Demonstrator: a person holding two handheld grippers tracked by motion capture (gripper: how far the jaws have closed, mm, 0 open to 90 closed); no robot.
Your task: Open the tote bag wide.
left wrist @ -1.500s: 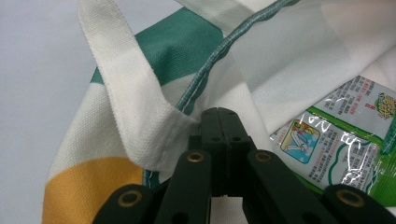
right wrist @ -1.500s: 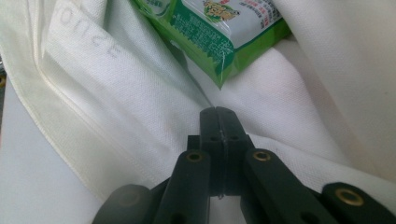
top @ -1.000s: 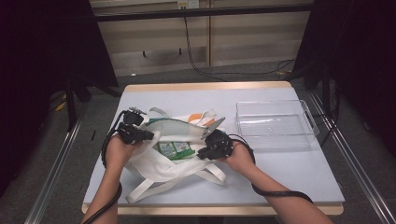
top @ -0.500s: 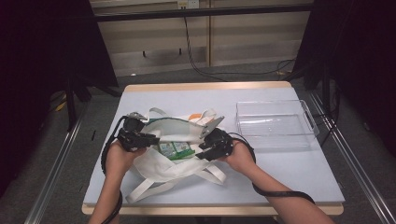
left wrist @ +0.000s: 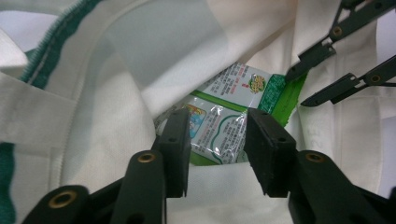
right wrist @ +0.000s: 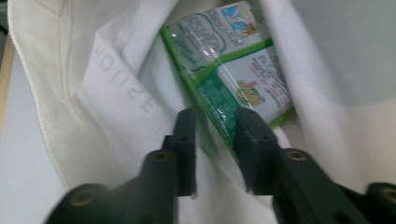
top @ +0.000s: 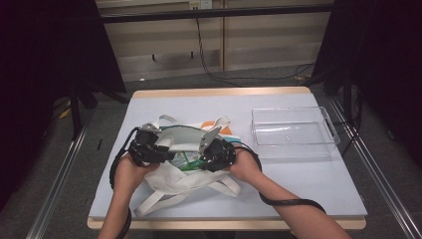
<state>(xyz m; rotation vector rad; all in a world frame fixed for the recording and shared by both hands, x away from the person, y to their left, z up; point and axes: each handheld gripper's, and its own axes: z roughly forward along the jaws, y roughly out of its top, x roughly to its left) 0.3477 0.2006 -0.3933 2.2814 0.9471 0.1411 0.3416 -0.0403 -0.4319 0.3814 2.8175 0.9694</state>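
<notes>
My left gripper (left wrist: 217, 140) has just been opening, fingers apart before the green packet (left wrist: 224, 116) inside the white bag (top: 184, 174); my right gripper (right wrist: 215, 140) has been closing around its edge, not yet clamped.

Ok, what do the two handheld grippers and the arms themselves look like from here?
Both the left gripper and right gripper are black, each with two flat black jaws on pivoted links with brass-coloured rivets. A black cable trails along the right forearm. Forearms are bare, no sleeves.
</notes>
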